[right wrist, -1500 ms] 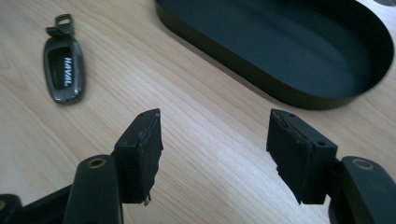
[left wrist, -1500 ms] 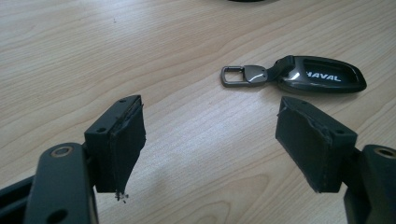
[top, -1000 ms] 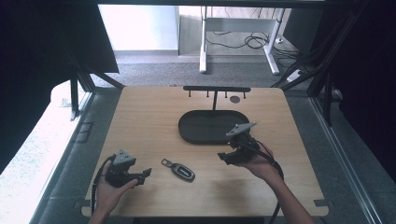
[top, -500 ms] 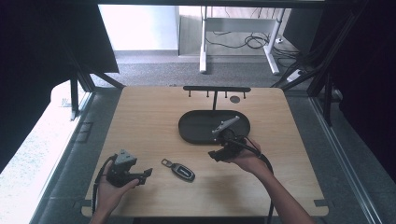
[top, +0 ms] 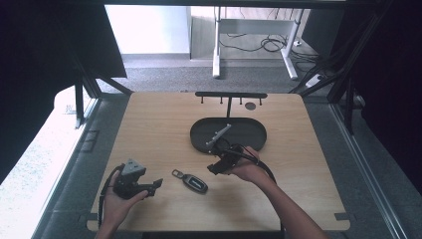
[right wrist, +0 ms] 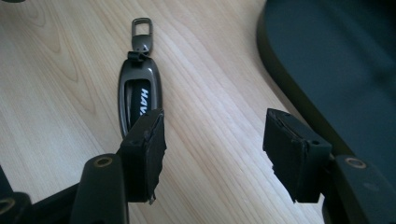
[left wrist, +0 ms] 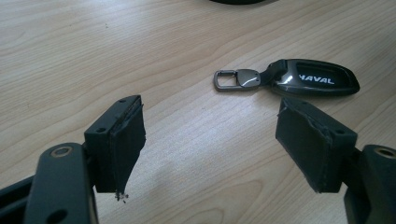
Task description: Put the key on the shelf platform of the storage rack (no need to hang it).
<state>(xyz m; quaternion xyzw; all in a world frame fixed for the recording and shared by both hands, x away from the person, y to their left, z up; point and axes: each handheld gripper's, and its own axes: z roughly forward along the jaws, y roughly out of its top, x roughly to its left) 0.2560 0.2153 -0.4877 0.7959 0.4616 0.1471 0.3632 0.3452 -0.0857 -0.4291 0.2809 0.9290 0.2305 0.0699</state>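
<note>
Left gripper, near-left on the light wooden tabletop: jaws wide apart, empty. Dark glossy oval key fob w/ metal clip lies flat between the grippers, long axis left-right, clip end left; the left gripper view reads "HAVAL". Right gripper, by the black oval tray: jaws wide, empty, fob just beyond.
</note>
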